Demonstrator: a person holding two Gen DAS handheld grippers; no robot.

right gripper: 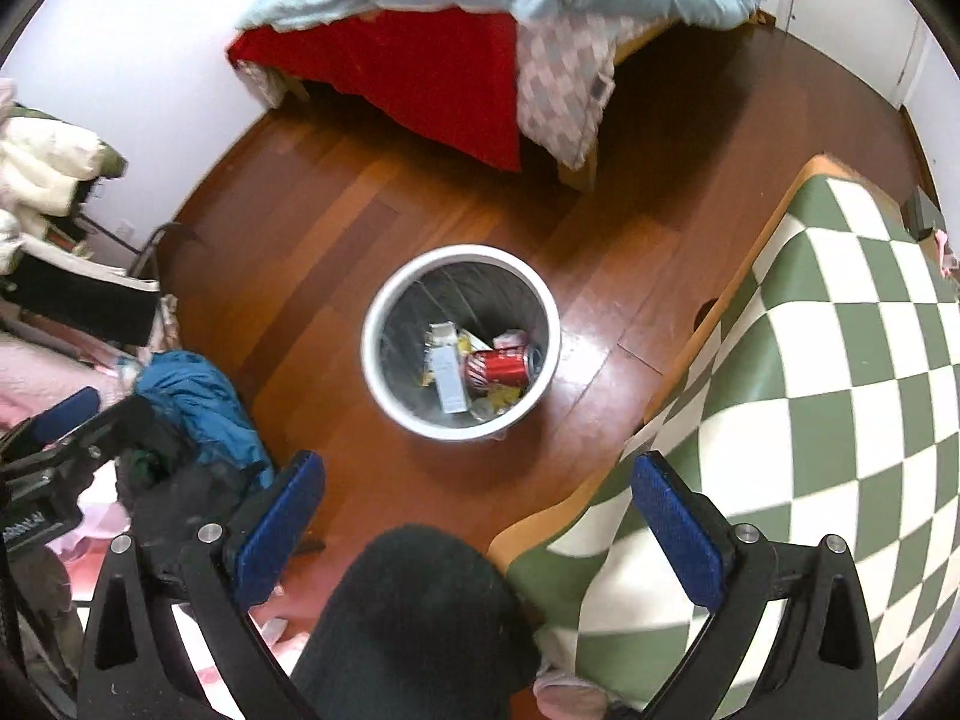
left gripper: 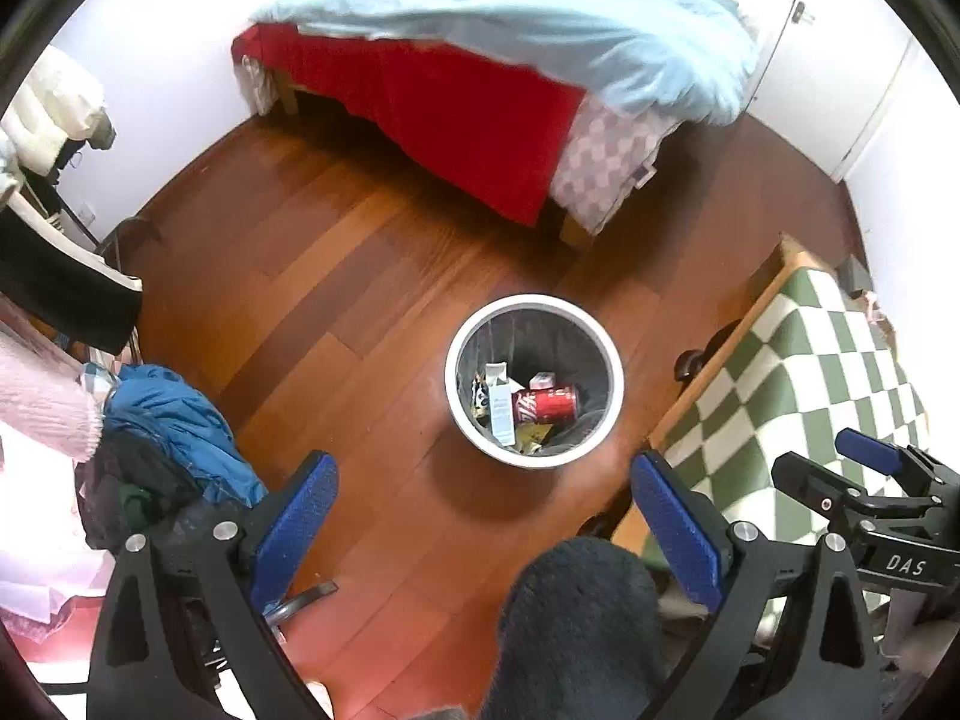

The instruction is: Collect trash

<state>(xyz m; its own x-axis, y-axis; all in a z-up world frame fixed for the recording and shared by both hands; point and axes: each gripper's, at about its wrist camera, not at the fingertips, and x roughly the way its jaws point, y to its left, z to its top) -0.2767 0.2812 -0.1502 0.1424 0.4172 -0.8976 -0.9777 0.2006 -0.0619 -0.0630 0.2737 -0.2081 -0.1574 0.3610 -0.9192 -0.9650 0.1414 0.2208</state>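
White bin (left gripper: 534, 381) on the wooden floor (left gripper: 336, 276), holding a red can (left gripper: 546, 405) and a carton (left gripper: 499, 411); left gripper (left gripper: 483, 531) and right gripper (right gripper: 477, 519) above it, jaws apart, empty.

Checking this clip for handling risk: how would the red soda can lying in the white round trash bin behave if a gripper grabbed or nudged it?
The red soda can lies on its side in the white round trash bin, so a nudge would probably roll it. It looks like thin metal, likely light and dentable. Its smooth surface may slip.
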